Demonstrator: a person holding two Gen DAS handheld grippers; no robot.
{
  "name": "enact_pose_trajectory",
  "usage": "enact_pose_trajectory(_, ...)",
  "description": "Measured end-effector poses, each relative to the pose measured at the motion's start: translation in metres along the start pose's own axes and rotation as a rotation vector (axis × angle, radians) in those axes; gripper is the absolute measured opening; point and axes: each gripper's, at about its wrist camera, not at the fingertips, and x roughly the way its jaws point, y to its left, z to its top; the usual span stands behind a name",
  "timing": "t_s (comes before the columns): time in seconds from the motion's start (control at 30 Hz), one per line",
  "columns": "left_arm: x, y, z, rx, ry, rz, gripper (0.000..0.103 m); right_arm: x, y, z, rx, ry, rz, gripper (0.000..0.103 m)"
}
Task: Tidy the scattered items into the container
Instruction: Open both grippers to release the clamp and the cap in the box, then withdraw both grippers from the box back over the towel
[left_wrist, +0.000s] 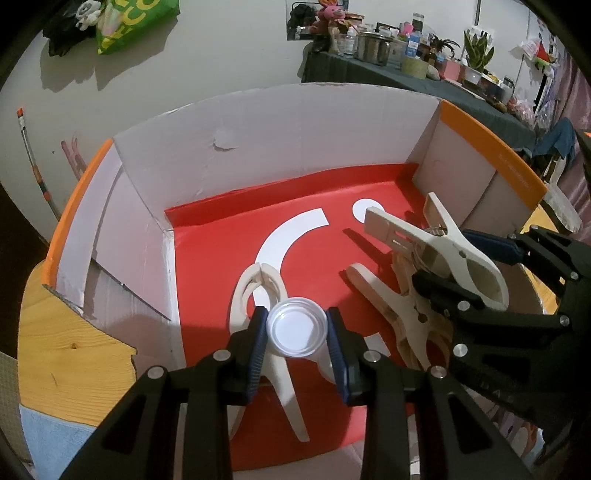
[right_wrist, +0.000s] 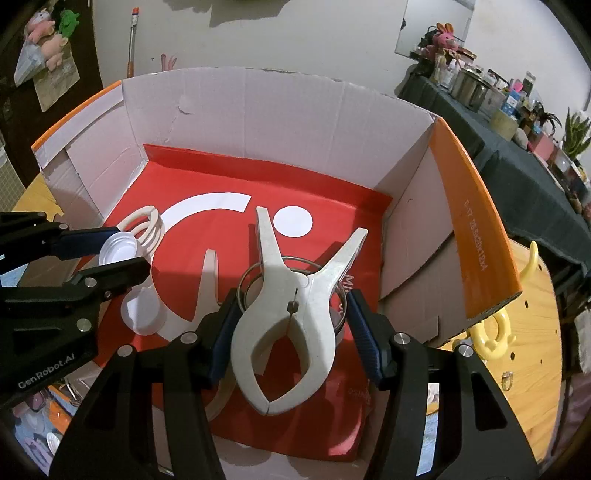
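The left hand-held gripper (left_wrist: 297, 332) hangs over the open cardboard box (left_wrist: 266, 122), its blue pads clenched on a small white plastic lid (left_wrist: 297, 328): round, shallow, with a raised ribbed rim, held by its edges with the hollow side facing the camera. Beneath it, on the box's red liner (left_wrist: 207, 266) printed with a white arc and dot, lies a cream plastic clothes peg (left_wrist: 258, 291), big and chunky, its curved jaws closed and its long handles splayed toward the near wall. The right hand-held gripper (right_wrist: 291, 325) is also over the box, grasping another large cream clamp peg (right_wrist: 291, 314) across its handles, so the peg's jaws gape in a V pointing toward the far wall; a metal spring ring shows at its pivot. From the left camera, a further cream peg (left_wrist: 391, 299) rests on the liner just under the held one. The box has pale inner walls, a torn patch on the far wall and orange outer flaps. It stands on a wooden worktop (left_wrist: 62, 354), where a yellow plastic hook (right_wrist: 491, 332) lies outside the box's right side.
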Motion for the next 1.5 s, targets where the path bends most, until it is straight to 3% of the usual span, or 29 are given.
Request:
enact_pose_trajectory(0.23, -0.003, 0.001, -0.002, -0.002, 0.009, -0.019, 0.038, 0.0, 0.001, -0.001, -0.007, 0.007, 0.01, 0.06)
enact_pose_trajectory(0.6, -0.005, 0.003, -0.004, 0.004, 0.013, -0.015, 0.038, -0.003, 0.003, -0.004, -0.008, 0.002, 0.006, 0.061)
enact_pose_trajectory(1.0, -0.013, 0.005, -0.006, -0.015, 0.007, -0.019, 0.038, -0.025, 0.005, -0.003, -0.005, -0.048, -0.007, 0.067)
enact_pose_trajectory(1.27, -0.045, 0.003, -0.013, 0.0, -0.04, -0.037, 0.04, -0.062, 0.012, -0.012, -0.018, -0.105, 0.013, 0.074)
enact_pose_trajectory(1.5, -0.093, 0.004, -0.042, 0.049, -0.093, -0.053, 0.054, -0.113, 0.015, -0.036, -0.037, -0.179, 0.014, 0.084)
